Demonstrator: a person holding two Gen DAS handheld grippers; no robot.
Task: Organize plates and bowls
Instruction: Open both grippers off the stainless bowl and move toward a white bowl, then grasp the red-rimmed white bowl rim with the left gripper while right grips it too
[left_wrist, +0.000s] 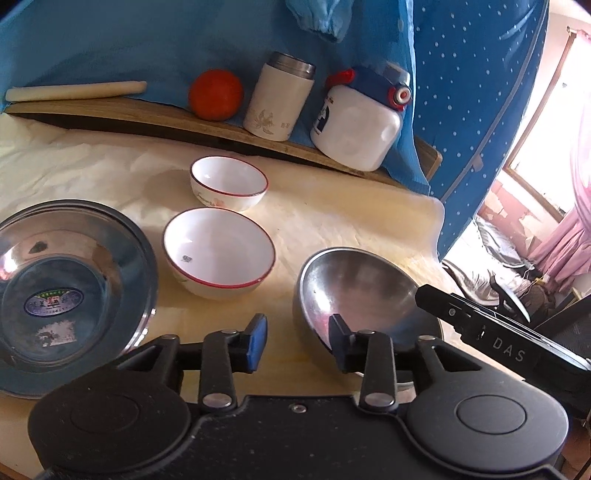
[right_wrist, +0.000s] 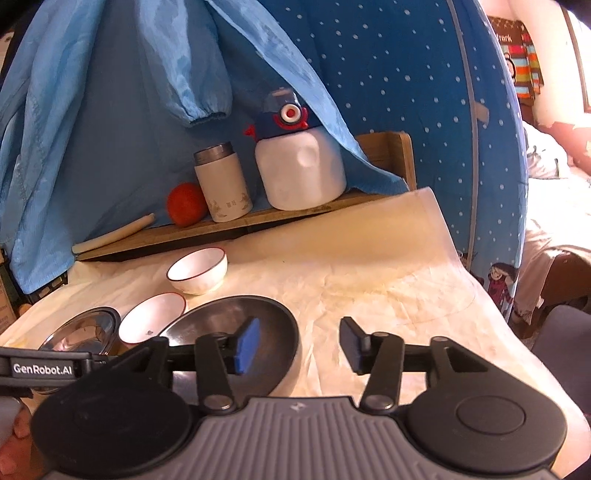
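Hovering with both sets of fingers spread and empty, my left gripper (left_wrist: 297, 341) straddles the near rim of the steel plate (left_wrist: 354, 280) without pressing it; my right gripper (right_wrist: 297, 345) hangs over its other edge. The two red-rimmed bowls (left_wrist: 219, 256) sit just behind. A pinch on that thin, slick rim could slip and tip the plate off the table's (left_wrist: 332, 206) edge

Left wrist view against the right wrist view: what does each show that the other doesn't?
Only the left wrist view shows the oval sticker inside the large steel basin. Only the right shows the striped hanging cloth. Both share two red-rimmed white bowls, the shallow steel dish, orange ball and white flask.
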